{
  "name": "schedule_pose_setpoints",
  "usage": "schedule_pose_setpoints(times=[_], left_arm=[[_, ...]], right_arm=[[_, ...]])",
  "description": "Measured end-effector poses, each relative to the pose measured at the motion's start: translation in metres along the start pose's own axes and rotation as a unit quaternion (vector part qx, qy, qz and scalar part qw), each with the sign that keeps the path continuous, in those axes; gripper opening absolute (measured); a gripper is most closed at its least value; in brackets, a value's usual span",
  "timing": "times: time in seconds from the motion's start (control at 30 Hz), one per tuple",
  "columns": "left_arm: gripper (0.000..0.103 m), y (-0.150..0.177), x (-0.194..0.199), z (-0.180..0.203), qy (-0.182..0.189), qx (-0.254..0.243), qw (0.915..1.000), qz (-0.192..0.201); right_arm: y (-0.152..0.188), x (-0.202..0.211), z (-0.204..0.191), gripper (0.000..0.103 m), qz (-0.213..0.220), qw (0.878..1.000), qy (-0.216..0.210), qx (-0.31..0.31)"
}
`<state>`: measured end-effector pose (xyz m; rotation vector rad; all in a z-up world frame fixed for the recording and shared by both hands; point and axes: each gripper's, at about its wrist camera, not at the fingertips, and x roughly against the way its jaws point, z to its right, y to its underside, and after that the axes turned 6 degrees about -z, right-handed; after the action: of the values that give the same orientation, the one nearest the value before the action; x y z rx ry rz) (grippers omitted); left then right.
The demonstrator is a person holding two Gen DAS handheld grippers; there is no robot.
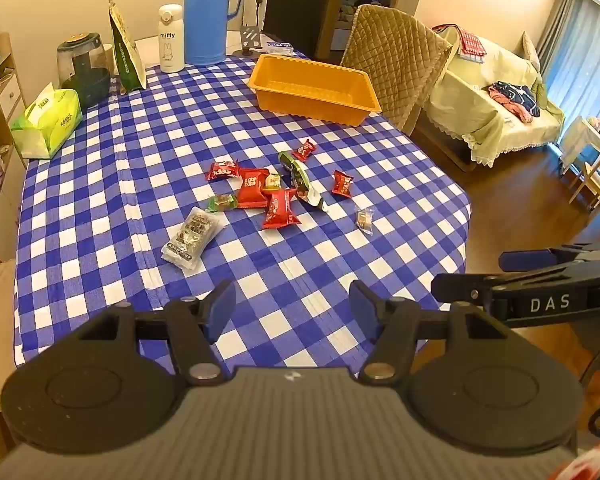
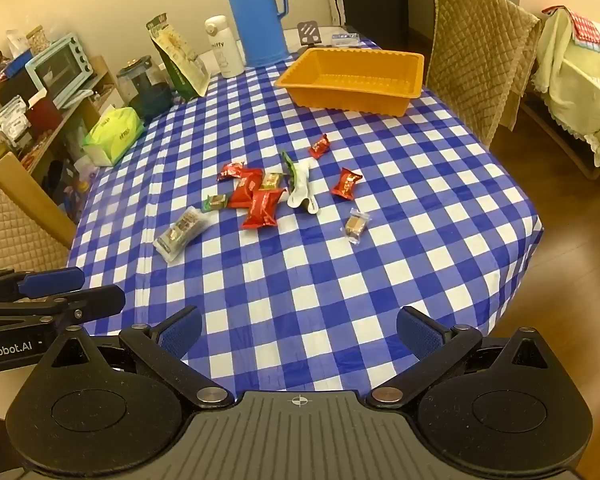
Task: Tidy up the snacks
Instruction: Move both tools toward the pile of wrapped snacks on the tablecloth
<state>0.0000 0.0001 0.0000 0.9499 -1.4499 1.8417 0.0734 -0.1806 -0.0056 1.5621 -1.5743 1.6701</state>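
Both tools spread wide, empty, snacks well ahead on tbl

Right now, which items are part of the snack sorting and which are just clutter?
Job:
- scattered wrapped snacks, mostly red packets
- empty orange plastic bin

Clutter:
- tall blue thermos jug
- white Miffy bottle
- green tissue pack
- dark glass jar
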Motion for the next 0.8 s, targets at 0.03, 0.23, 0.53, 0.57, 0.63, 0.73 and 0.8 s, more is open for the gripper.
schedule_pose_setpoints(times=[0.03, 0.23, 0.53, 0.57, 0.63, 0.73, 0.8], left_arm=[[0.06, 0.0, 0.0, 0.0, 0.0, 0.0, 1.0, 0.0], [0.06, -0.001, -0.002, -0.001, -0.002, 0.001, 1.0, -0.001], [0.06, 0.001, -0.001, -0.009, -0.001, 0.001, 1.0, 0.0], [0.06, 0.001, -0.001, -0.009, 0.0, 0.001, 1.0, 0.0], [0.06, 0.001, -0.001, -0.01, 0.0, 0.001, 1.0, 0.0], [0.06, 0.001, -0.001, -0.011, 0.001, 0.002, 1.0, -0.001], [0.06, 0.004, 0.001, -0.015, 0.0, 0.003, 1.0, -0.001]], right_arm=[[0.0, 0.0, 0.0, 0.103, 0.0, 1.0, -0.001, 0.0], [0.0, 0.0, 0.0, 0.103, 0.0, 1.0, 0.0, 0.0], [0.005, -0.009, -0.008, 0.103, -0.001, 1.0, -0.004, 0.004], [0.0, -0.009, -0.007, 0.103, -0.003, 1.0, -0.004, 0.005], [0.0, -0.009, -0.007, 0.103, -0.003, 1.0, -0.005, 0.006], [-0.001, -0.009, -0.007, 0.103, -0.005, 1.0, -0.005, 0.008], [0.0, -0.01, -0.008, 0.103, -0.005, 1.0, -0.004, 0.01]])
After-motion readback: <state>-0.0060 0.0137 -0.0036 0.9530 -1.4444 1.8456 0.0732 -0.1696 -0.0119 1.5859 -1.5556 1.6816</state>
